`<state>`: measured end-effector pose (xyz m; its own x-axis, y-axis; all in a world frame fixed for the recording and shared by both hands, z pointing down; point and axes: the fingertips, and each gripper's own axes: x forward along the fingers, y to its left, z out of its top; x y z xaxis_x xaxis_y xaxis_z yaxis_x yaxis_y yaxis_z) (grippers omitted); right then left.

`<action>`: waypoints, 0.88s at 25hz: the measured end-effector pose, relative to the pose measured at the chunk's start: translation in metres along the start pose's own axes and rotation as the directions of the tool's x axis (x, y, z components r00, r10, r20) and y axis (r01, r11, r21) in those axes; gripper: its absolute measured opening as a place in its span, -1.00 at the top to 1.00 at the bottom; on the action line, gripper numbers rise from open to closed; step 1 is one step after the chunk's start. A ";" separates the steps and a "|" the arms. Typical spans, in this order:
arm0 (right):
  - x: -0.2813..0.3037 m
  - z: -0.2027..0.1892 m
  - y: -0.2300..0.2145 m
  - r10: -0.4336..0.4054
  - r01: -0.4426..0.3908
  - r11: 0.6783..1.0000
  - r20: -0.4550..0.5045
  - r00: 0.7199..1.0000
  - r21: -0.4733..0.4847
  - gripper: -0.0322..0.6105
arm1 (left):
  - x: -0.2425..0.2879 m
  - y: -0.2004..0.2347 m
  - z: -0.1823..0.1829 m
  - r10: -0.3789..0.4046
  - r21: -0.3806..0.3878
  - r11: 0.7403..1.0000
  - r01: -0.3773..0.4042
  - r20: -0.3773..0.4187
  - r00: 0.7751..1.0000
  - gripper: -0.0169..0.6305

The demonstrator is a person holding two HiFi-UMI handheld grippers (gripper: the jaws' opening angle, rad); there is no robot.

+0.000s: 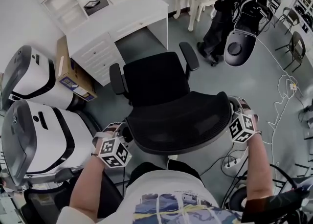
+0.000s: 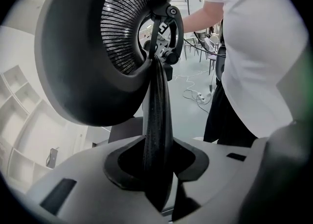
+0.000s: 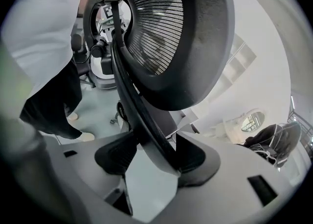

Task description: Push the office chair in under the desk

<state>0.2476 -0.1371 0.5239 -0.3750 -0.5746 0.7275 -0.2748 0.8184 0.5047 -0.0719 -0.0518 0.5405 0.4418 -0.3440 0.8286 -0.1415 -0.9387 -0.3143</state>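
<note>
The black mesh office chair (image 1: pixel 164 83) stands on the grey floor (image 1: pixel 254 78) at frame centre in the head view. Its seat points toward the white surface with drawers (image 1: pixel 117 15) at upper left, near it but not under it. The backrest (image 1: pixel 181 120) lies at lower centre, nearest me.

My left tongs (image 1: pixel 122 132) sit at the backrest's left edge. In the left gripper view they (image 2: pixel 159 169) are clenched on the black backrest rim (image 2: pixel 157 120), with both pads against it.

My right tongs (image 1: pixel 234 105) sit at the backrest's right edge. In the right gripper view they (image 3: pixel 151 157) stand released and wide. The rim (image 3: pixel 132 100) crosses between the pads on a slant and lies against the right-hand pad (image 3: pixel 191 155).
</note>
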 end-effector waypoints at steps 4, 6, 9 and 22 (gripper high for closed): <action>0.016 -0.006 -0.029 0.005 -0.005 1.000 0.003 1.000 -0.012 0.07 | 0.013 0.026 0.008 0.017 -0.005 1.000 -0.017 0.000 1.000 0.57; 0.023 -0.009 -0.040 0.010 -0.010 1.000 0.000 1.000 -0.011 0.07 | 0.019 0.036 0.010 0.017 -0.006 1.000 -0.017 0.001 1.000 0.57; 0.036 -0.013 -0.057 0.022 -0.022 1.000 -0.012 1.000 -0.012 0.07 | 0.027 0.054 0.012 0.020 -0.007 1.000 -0.020 0.008 1.000 0.58; 0.094 -0.030 -0.148 0.028 -0.029 1.000 -0.080 0.996 -0.007 0.05 | 0.064 0.136 0.027 0.037 -0.023 0.999 -0.037 -0.004 0.999 0.61</action>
<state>0.2799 -0.3121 0.5317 -0.3102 -0.5488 0.7763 -0.2579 0.8345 0.4869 -0.0390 -0.2008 0.5389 0.4329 -0.3785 0.8181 -0.1779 -0.9256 -0.3340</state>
